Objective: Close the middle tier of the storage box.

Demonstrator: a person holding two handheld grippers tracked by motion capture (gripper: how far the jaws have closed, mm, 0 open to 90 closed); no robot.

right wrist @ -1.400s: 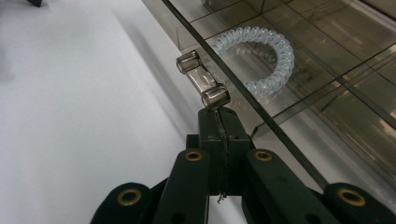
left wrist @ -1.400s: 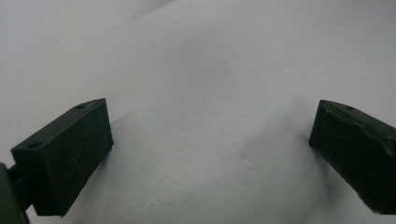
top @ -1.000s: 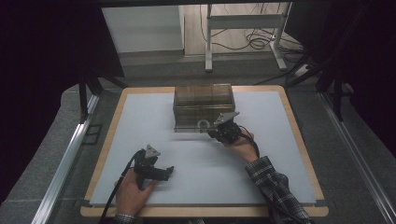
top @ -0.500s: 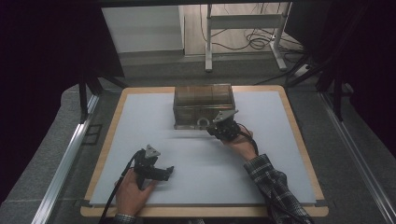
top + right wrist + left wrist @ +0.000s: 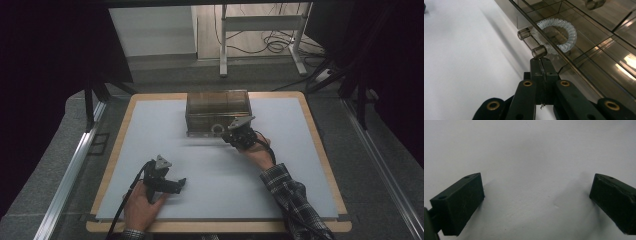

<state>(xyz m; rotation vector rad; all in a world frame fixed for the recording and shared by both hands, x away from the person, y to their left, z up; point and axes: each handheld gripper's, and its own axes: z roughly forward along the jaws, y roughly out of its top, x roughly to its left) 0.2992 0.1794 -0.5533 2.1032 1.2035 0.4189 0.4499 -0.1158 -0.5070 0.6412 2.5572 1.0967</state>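
Since a second ago, the right tongs [image 5: 541,65] stay closed at the clear cylindrical handle [image 5: 532,45] of the smoky transparent plastic box [image 5: 218,111], upper centre; left tongs [image 5: 536,202] rest open on the white worktop [image 5: 150,135].

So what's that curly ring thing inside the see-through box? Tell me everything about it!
The curly ring is a coil of clear, pale bluish plastic bent into a loop, like a spiral hair tie. It lies flat inside the smoky see-through box, in a front compartment right behind the front wall and its small clear handle. The right gripper, its jaws shut, is just below that handle and not touching the ring. In the high view the ring is a small pale circle.
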